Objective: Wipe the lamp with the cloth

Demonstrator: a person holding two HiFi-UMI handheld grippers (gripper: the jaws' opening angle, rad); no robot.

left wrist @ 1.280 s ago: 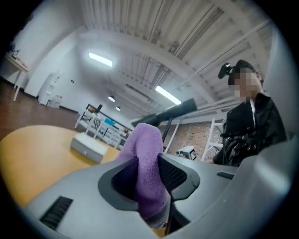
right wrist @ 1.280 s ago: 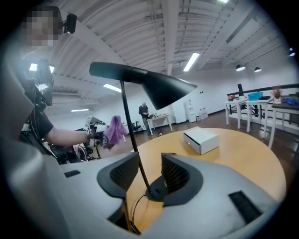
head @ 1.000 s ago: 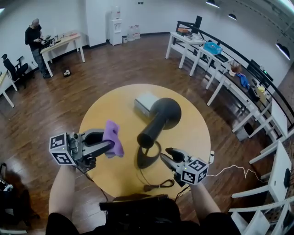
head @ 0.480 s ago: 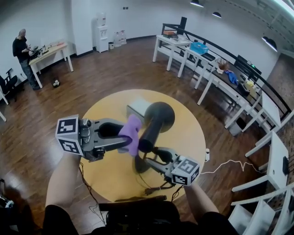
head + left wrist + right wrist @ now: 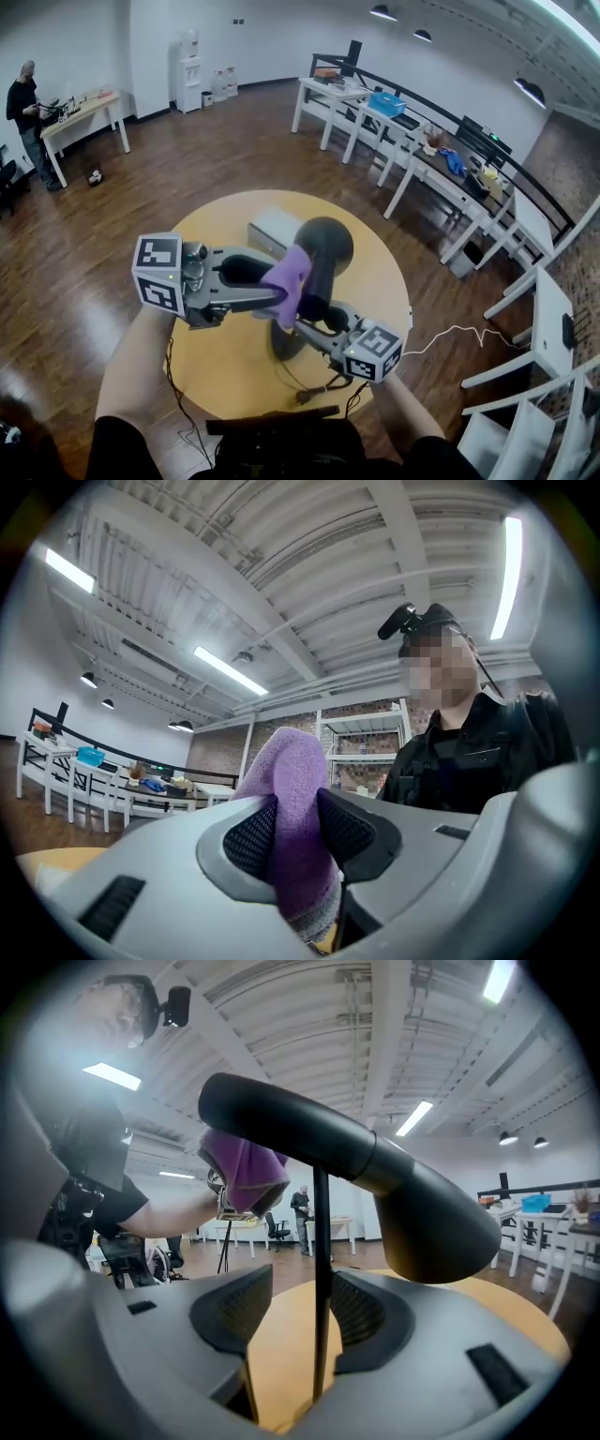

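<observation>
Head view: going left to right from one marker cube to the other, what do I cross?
left gripper's marker cube → purple cloth → lamp head → right gripper's marker cube

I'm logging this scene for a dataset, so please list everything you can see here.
table: one, round, yellow, centre of the floor.
lamp: one, black, standing on the table.
cloth: one, purple, at the lamp's arm.
box: one, grey, on the table behind the lamp.
cable: one, white, floor right of the table.
desks: several, white, along the right side.
water dispenser: one, white, far wall.
other person: one, dark clothes, far left.
left claw: one, grey, shut on the cloth.
right claw: one, grey, jaws just been opening, lamp's thin stem between them, ungripped.
</observation>
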